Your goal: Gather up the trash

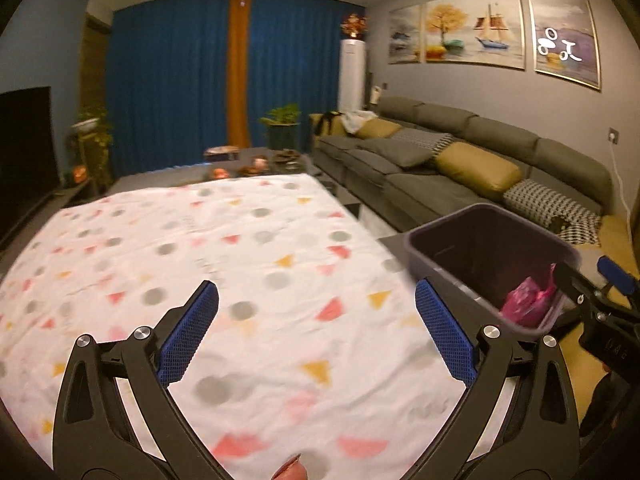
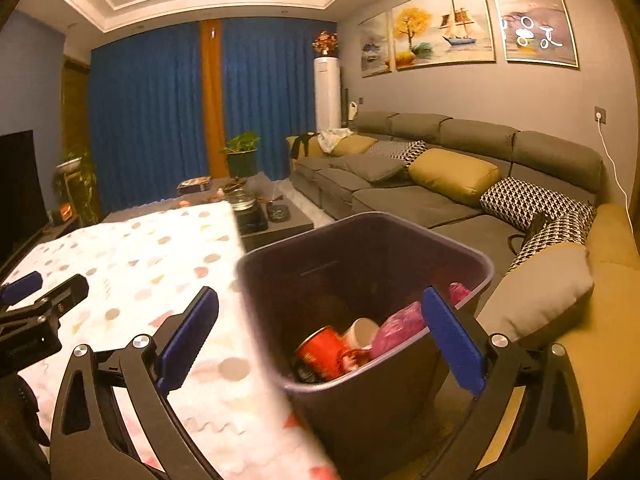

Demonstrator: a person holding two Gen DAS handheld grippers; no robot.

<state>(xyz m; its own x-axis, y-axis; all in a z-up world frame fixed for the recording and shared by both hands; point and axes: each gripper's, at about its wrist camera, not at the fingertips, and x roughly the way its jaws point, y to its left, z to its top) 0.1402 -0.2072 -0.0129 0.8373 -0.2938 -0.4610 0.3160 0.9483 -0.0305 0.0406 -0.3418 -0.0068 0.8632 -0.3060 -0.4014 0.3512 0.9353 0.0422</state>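
We're holding the left gripper (image 1: 316,328) with its blue mesh-textured pads spread wide, nothing between them, hanging over the tablecloth (image 1: 224,264). The right gripper (image 2: 320,336) is spread wide too, gripping nothing, straddling the near rim of the bin (image 2: 360,240).

The bin is our landmark: a dark, smooth plastic, rounded-rectangle tub sitting just off the cloth's right edge. Inside it we're seeing a red cup (image 2: 322,350), a white cup (image 2: 362,332) and crumpled pink wrapper trash (image 2: 400,326), all bunched at the near wall.

Left of the bin, the cloth is lying wrinkled, white with grey dots and pink and yellow triangles; we're seeing only bare printed cloth across the part in view. Its right edge is running straight past the bin's left wall.

Right of the bin, a grey fabric sofa (image 2: 420,196) with mustard and houndstooth cushions is sitting close. Beyond the bin, a dark low table (image 2: 280,220) is carrying small clutter, then blue pleated curtains (image 2: 152,120).
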